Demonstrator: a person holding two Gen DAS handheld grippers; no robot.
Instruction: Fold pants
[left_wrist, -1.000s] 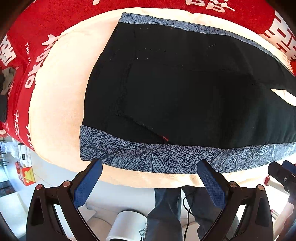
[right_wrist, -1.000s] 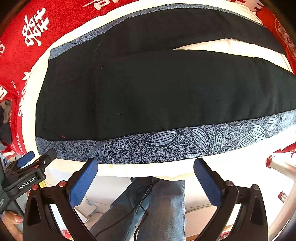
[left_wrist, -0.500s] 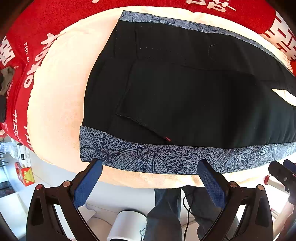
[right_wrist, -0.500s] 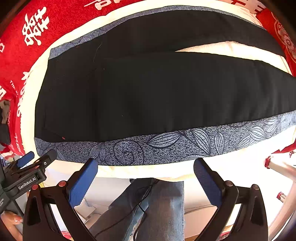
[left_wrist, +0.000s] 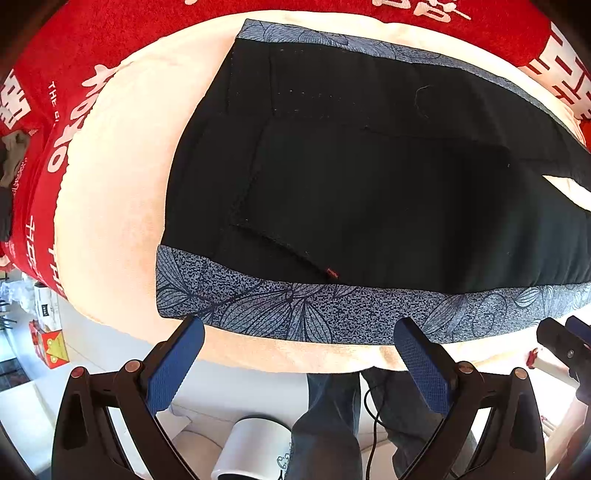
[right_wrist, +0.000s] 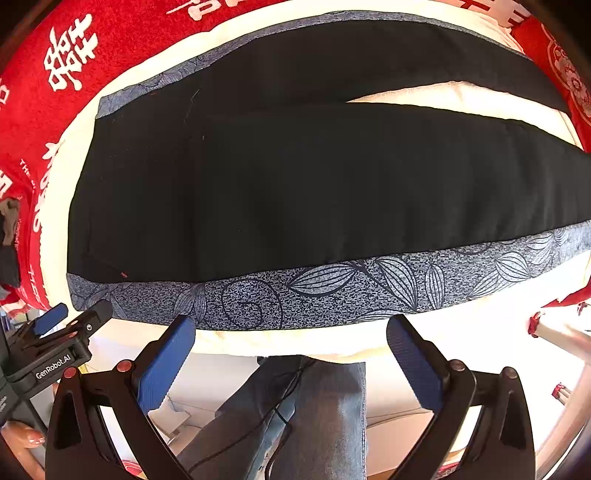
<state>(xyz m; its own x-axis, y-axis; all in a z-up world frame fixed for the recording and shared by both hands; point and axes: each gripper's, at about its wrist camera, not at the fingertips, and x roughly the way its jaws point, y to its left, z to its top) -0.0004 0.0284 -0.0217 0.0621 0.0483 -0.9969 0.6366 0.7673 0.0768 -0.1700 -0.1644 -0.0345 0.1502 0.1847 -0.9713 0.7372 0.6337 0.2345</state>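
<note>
1. Both hand-held grippers, left (left_wrist: 298, 341) and right (right_wrist: 290, 339), are hovering wide open, holding nothing.
2. Pants (left_wrist: 369, 192) are lying just ahead.
3. Thin patterned side band (right_wrist: 332, 291) is probably risking a single-layer pinch, skewing the fold.

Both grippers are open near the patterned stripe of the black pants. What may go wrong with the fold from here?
The left gripper and right gripper hover open at the near patterned stripe of the pants. A pinch there may catch only the top layer, so the lower layer stays behind. The two legs lie spread apart, so the fold may come out uneven.
</note>
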